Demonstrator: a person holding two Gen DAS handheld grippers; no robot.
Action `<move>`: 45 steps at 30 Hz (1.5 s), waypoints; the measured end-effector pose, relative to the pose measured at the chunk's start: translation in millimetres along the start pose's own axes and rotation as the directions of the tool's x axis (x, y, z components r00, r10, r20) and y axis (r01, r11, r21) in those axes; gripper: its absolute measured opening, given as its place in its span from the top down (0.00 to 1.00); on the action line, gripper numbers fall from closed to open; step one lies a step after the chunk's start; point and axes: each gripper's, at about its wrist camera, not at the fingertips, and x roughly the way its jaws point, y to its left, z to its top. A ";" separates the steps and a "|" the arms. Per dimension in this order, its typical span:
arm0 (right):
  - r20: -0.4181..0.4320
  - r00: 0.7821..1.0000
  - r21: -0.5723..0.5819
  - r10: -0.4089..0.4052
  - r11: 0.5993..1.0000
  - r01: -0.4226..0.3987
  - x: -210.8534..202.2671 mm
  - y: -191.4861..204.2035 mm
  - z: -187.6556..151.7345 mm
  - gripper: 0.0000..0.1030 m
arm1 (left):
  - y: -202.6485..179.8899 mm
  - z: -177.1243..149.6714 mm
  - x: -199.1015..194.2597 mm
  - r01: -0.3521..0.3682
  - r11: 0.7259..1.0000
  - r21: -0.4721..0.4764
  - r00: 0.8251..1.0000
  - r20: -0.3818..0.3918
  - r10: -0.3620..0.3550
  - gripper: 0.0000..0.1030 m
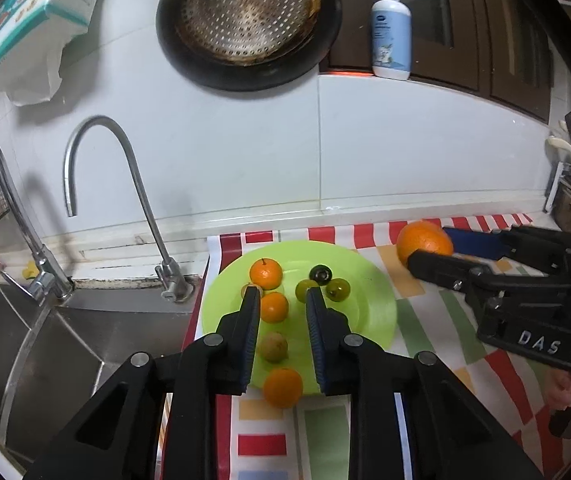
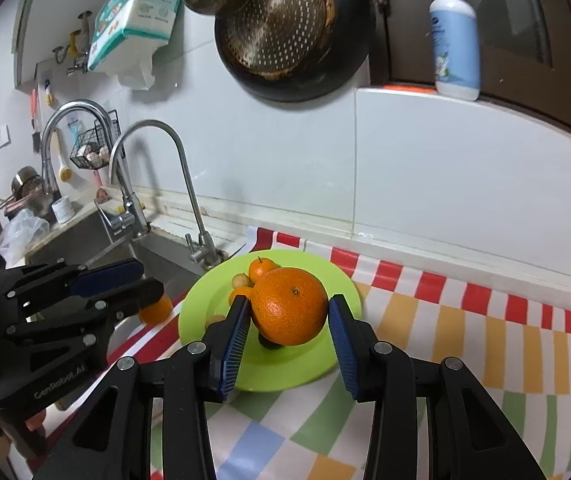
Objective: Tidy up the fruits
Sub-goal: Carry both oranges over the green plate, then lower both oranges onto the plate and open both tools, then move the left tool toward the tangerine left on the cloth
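While my right gripper (image 2: 288, 306) holds the big orange (image 2: 289, 306) between its blue fingers (image 2: 234, 338), it hangs in mid-frame of the right wrist view, in front of the green plate (image 2: 305, 372). The left pad touches the peel; the right one looks only barely in contact, so the pinch seems light to me. That is my main worry: a round, smooth fruit gripped near its widest part could roll out and drop onto the small fruits on the plate, scattering them toward the sink (image 1: 45, 344) at lower left. The orange is close to a sphere, so I see no real long axis; its stem dimple (image 2: 296, 291) faces up and toward the camera.

My left gripper (image 1: 281, 292) has its fingers spread and empty, hovering low over the plate's near side. A small mandarin (image 1: 274, 307) and a pale fruit (image 1: 274, 346) show between them, and another mandarin (image 1: 283, 387) sits at the plate's near rim, on the striped cloth covering the surface (image 1: 437, 320).
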 end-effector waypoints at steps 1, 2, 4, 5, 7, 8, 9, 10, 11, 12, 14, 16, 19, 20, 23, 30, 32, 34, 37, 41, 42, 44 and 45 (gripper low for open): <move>-0.006 1.000 0.002 0.003 1.000 -0.003 4.5 -0.9 0.6 0.59 | 2.2 0.9 7.2 0.018 1.000 -0.005 1.000 -0.010 -0.018 0.83; -0.024 1.000 0.007 0.009 1.000 -0.009 13.7 -2.4 1.0 0.59 | 3.8 1.4 13.3 0.033 0.999 -0.010 0.999 -0.017 -0.033 0.84; -0.052 0.998 0.022 0.018 1.000 -0.017 28.1 -5.7 -0.3 0.59 | 9.5 -0.2 29.1 0.071 0.997 -0.025 0.997 -0.032 -0.072 0.84; -0.076 0.997 0.029 0.019 0.999 -0.016 35.9 -7.3 -1.9 0.59 | 13.8 -2.8 39.4 0.082 0.996 -0.038 0.995 -0.048 -0.084 0.84; -0.111 0.994 0.036 0.014 0.999 -0.010 50.1 -8.4 -5.7 0.59 | 19.3 -7.2 53.0 0.091 0.994 -0.066 0.992 -0.077 -0.096 0.84; -0.120 0.993 0.030 0.008 1.000 -0.004 54.9 -7.6 -8.0 0.59 | 20.2 -9.8 59.0 0.091 0.994 -0.067 0.991 -0.092 -0.097 0.84; -0.134 0.991 0.024 0.003 1.000 0.000 60.9 -6.6 -10.8 0.59 | 20.7 -12.1 62.5 0.075 0.995 -0.066 0.992 -0.100 -0.081 0.84; -0.156 0.988 0.030 0.010 1.000 -0.006 68.9 -7.0 -13.8 0.59 | 21.3 -14.0 64.3 0.073 0.995 -0.068 0.992 -0.101 -0.080 0.84; -0.164 0.986 0.038 0.018 0.999 -0.012 73.5 -8.1 -15.6 0.59 | 22.1 -15.6 66.3 0.080 0.994 -0.070 0.991 -0.106 -0.087 0.84; -0.171 0.985 0.041 0.018 0.999 -0.011 77.1 -9.0 -16.6 0.59 | 22.6 -17.1 68.3 0.083 0.994 -0.068 0.989 -0.115 -0.090 0.84; -0.191 0.982 0.041 0.012 0.999 -0.004 85.4 -10.7 -19.1 0.59 | 23.2 -19.1 70.5 0.086 0.994 -0.061 0.988 -0.120 -0.093 0.79; -0.204 0.979 0.045 -0.002 0.999 0.012 91.6 -12.7 -20.8 0.59 | 24.6 -20.5 71.8 0.099 0.993 -0.062 0.988 -0.116 -0.106 0.69; -0.180 0.983 0.030 -0.037 0.999 0.043 87.3 -11.2 -21.1 0.41 | 24.4 -21.2 72.9 0.098 0.993 -0.061 0.987 -0.118 -0.105 0.68; -0.163 0.985 0.021 -0.050 0.998 0.055 83.4 -9.8 -20.0 0.41 | 24.9 -20.9 70.9 0.100 0.993 -0.068 0.988 -0.110 -0.107 0.68; -0.131 0.989 0.005 -0.060 0.998 0.062 71.4 -6.0 -15.5 0.41 | 24.5 -17.8 63.8 0.103 0.992 -0.070 0.990 -0.092 -0.110 0.67; -0.119 0.991 0.011 -0.061 0.998 0.063 59.3 -0.2 -8.5 0.41 | 26.5 -5.9 41.1 0.106 0.991 -0.079 0.989 -0.092 -0.113 0.46; -0.109 0.992 0.016 -0.067 0.998 0.069 53.3 2.4 -7.0 0.41 | 27.4 -2.9 30.8 0.097 0.993 -0.068 0.991 -0.084 -0.103 0.45; -0.098 0.994 0.016 -0.057 0.998 0.059 46.9 6.4 -5.9 0.41 | 26.7 -1.7 21.8 0.085 0.995 -0.051 0.993 -0.074 -0.088 0.40; -0.079 0.996 0.004 -0.049 0.999 0.049 36.8 15.0 -4.0 0.41 | 28.6 0.4 8.5 0.084 0.995 -0.047 0.994 -0.068 -0.087 0.37; -0.065 0.997 -0.007 -0.039 0.999 0.038 28.0 25.2 -2.4 0.41 | 29.6 2.4 -7.2 0.057 0.998 -0.024 0.996 -0.072 -0.059 0.37; -0.061 0.998 -0.008 -0.032 0.999 0.032 25.2 27.9 -2.4 0.41 | 30.3 1.6 -11.3 0.046 0.999 -0.022 0.996 -0.071 -0.047 0.36; -0.056 0.998 -0.008 -0.032 0.999 0.031 20.5 31.5 -3.5 0.41 | 32.2 -1.6 -19.9 0.022 0.999 -0.027 0.997 -0.068 -0.024 0.36; -0.055 0.998 -0.010 -0.030 1.000 0.030 18.4 33.6 -4.6 0.41 | 33.1 -4.5 -24.6 0.008 1.000 -0.031 0.998 -0.066 -0.010 0.36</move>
